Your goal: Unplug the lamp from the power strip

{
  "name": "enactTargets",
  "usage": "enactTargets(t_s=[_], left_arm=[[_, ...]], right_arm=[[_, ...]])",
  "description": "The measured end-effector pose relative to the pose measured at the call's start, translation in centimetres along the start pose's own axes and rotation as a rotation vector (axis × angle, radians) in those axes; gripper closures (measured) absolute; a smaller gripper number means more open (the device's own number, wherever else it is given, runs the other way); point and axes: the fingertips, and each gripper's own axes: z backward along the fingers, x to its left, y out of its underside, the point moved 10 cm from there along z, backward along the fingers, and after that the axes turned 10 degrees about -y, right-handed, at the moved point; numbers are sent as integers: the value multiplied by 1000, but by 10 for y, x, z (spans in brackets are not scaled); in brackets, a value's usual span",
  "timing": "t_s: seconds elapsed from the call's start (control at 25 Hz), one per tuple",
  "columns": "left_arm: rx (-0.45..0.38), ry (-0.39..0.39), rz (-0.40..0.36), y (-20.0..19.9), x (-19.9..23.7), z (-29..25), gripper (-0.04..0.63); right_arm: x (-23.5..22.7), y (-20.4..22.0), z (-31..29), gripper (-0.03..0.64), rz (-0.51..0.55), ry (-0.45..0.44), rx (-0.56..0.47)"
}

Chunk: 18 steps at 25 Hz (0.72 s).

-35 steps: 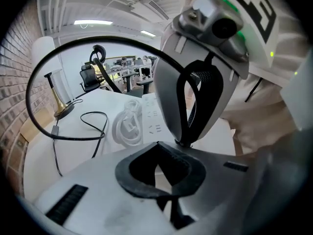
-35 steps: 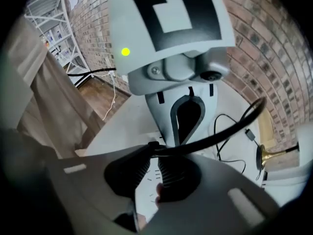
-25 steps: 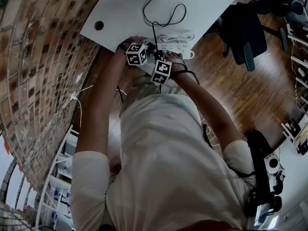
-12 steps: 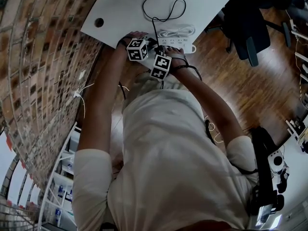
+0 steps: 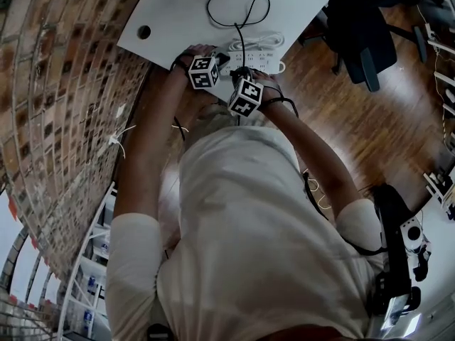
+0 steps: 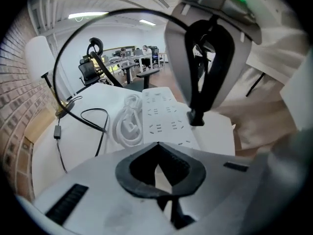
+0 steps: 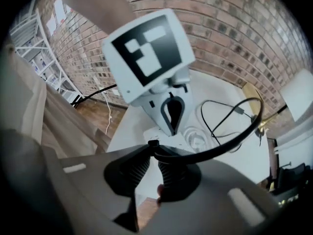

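A white power strip (image 5: pixel 259 61) lies near the front edge of the white table (image 5: pixel 178 13). In the left gripper view the strip (image 6: pixel 161 112) stretches away from my left gripper (image 6: pixel 156 146). That gripper's tips meet, shut, at the strip's near end. My right gripper (image 7: pixel 152 148) is shut on the lamp's black plug (image 6: pixel 196 117), which hangs just over the strip and looks free of the sockets. The black cord (image 7: pixel 220 143) arcs away from the plug towards the lamp (image 7: pixel 297 93). The left gripper (image 7: pixel 169 130) stands tip-down on the strip's end.
The strip's own white cable lies coiled (image 6: pixel 128 124) beside it. The lamp cord loops over the table with an inline switch (image 6: pixel 57 131). A round cable hole (image 5: pixel 144 31) sits at the table's left. A brick wall (image 5: pixel 64 84) runs on the left; an office chair (image 5: pixel 362 34) stands at the right.
My right gripper has risen a little with the black plug, and the cord now stands up from the strip. The left gripper has stayed on the strip's end.
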Motion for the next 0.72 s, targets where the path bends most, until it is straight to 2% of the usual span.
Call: enactTargets(t_s=[0.04, 0.2, 0.28, 0.36, 0.56, 0.64, 0.72], left_arm=[[-23, -33, 48, -1, 0, 4, 591], [-158, -216, 388, -3, -2, 34, 591], [-189, -286, 509, 2, -12, 53, 591], [-208, -329, 619, 7, -25, 69, 591], [-329, -399, 1001, 23, -53, 112, 592], [-360, -425, 1087, 28, -61, 126, 592], [-376, -449, 1126, 30, -66, 138, 592]], right_arm=[[-6, 6, 3, 565, -33, -1, -10], [-33, 24, 15, 560, -135, 8, -31], [-44, 27, 19, 558, -152, 28, -35], [-51, 28, 17, 558, -154, 42, -25], [-52, 16, 5, 552, -126, 46, -2], [-47, 10, 2, 547, -117, 51, -13], [-43, 6, 2, 540, -114, 64, -28]])
